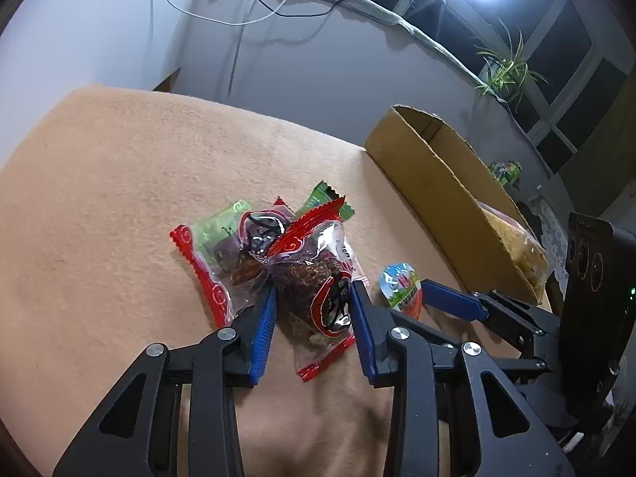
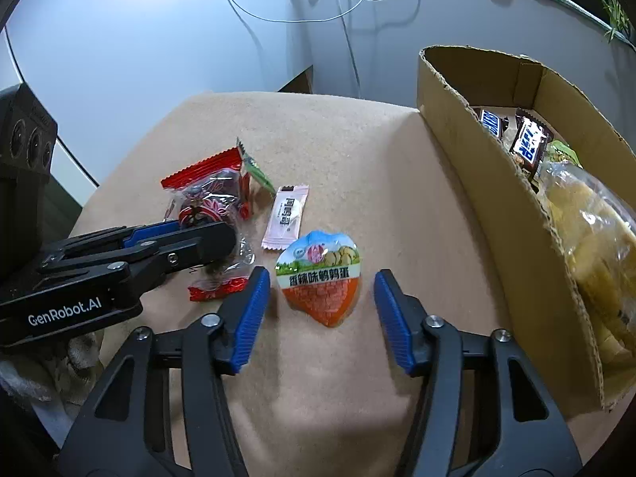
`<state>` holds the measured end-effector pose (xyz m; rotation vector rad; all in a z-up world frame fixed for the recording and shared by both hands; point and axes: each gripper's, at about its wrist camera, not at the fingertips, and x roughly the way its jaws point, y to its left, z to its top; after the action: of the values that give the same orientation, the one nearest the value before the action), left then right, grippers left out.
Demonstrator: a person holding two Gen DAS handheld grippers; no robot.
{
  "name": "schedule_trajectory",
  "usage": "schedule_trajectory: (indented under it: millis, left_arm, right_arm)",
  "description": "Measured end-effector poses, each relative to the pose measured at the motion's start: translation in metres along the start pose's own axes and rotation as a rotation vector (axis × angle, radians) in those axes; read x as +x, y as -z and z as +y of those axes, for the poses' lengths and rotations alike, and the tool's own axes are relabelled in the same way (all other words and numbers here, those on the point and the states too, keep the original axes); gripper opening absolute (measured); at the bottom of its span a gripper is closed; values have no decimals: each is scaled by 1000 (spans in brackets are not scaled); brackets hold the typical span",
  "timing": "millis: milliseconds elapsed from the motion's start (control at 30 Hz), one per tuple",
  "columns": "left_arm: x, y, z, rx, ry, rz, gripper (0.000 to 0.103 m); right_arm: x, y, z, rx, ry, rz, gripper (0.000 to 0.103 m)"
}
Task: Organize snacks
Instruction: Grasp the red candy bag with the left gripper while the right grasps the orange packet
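Note:
A pile of red and green snack packets [image 1: 254,246] lies on the tan cloth. My left gripper [image 1: 314,302] is open, its blue fingers either side of the nearest red packet [image 1: 318,290], which lies on the cloth. The pile also shows in the right wrist view [image 2: 210,198]. My right gripper [image 2: 318,298] is open, its fingers either side of a quail-egg packet [image 2: 320,274] with a blue and orange label. That packet also shows in the left wrist view [image 1: 401,284]. A pink candy packet [image 2: 286,216] lies just beyond it.
An open cardboard box [image 2: 477,183] stands at the right, holding chocolate bars [image 2: 524,143] and a yellow bagged snack [image 2: 596,238]. It also shows in the left wrist view [image 1: 429,183]. The tan cloth [image 1: 119,198] covers the table. A wall with cables is behind.

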<state>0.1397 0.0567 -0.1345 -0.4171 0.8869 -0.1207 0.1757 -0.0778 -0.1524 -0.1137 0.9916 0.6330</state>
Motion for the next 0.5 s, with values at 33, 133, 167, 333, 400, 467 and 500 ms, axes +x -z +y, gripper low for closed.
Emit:
schedule_trajectory:
  millis: [33, 133, 167, 333, 400, 467, 500]
  left_arm:
    - [0, 0, 1, 0, 0, -2, 34]
    - [-2, 0, 1, 8, -11, -15, 31]
    - [-2, 0, 1, 9, -12, -16, 31]
    - [-6, 1, 2, 3, -16, -27, 31]
    - [-11, 3, 3, 2, -15, -33, 31]
    - [-16, 3, 1, 3, -13, -40, 30]
    - [-19, 3, 1, 4, -11, -45, 30]
  right_arm:
    - [0, -1, 0, -2, 0, 0, 50]
    - [2, -2, 4, -17, 3, 5, 42]
    - [2, -2, 5, -22, 5, 5, 42]
    - [-2, 0, 3, -4, -2, -5, 39]
    - [-6, 1, 1, 11, -8, -12, 39]
    - [-10, 4, -1, 22, -17, -19, 39]
    - [-13, 5, -1, 27, -20, -24, 39]
